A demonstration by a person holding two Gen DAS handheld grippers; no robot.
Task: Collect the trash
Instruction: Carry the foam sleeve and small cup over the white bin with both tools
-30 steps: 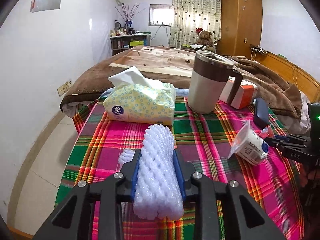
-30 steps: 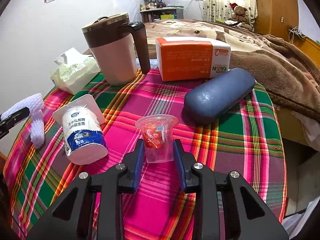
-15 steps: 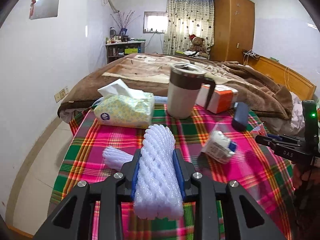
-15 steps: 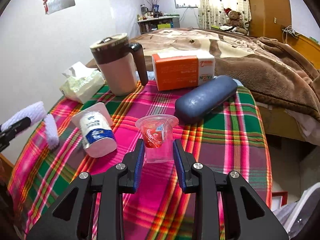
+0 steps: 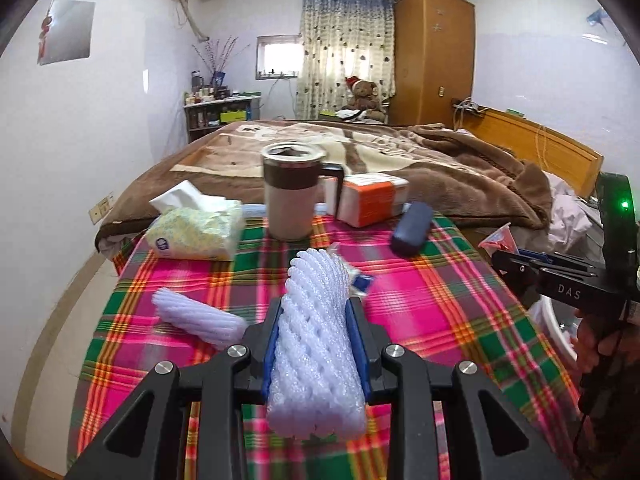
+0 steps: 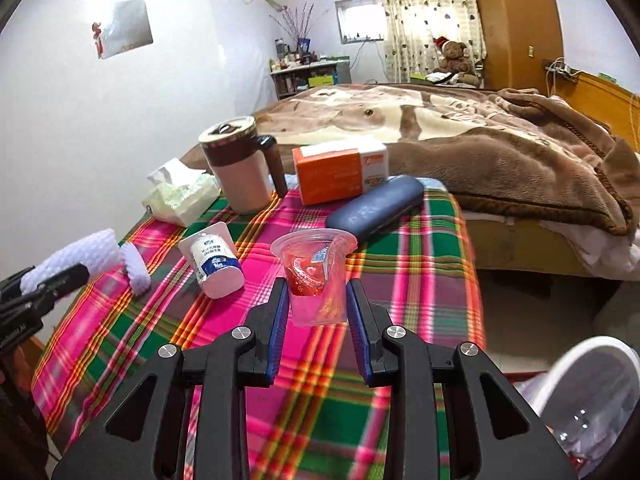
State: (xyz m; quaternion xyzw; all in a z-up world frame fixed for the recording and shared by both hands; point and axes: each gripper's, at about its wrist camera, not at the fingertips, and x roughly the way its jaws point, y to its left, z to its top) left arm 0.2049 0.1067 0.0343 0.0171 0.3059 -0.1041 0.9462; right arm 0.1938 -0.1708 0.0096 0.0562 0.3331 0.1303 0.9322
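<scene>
Left gripper clamped on a white foam net sleeve, ribbed and spongy, squeezed between blue pads and raised above the surface. Right gripper closed on a clear plastic cup, thin-walled and tapered, with crumpled red wrapper inside, also held clear of the plaid cloth. Left lying on the checked pink-and-green fabric: a second foam sleeve, tube-shaped, and a white yogurt tub tipped on its side. Behind these: a soft tissue pack, a smooth beige lidded mug, an orange carton, a rounded blue case. White bin rim at lower right, below the surface edge.
</scene>
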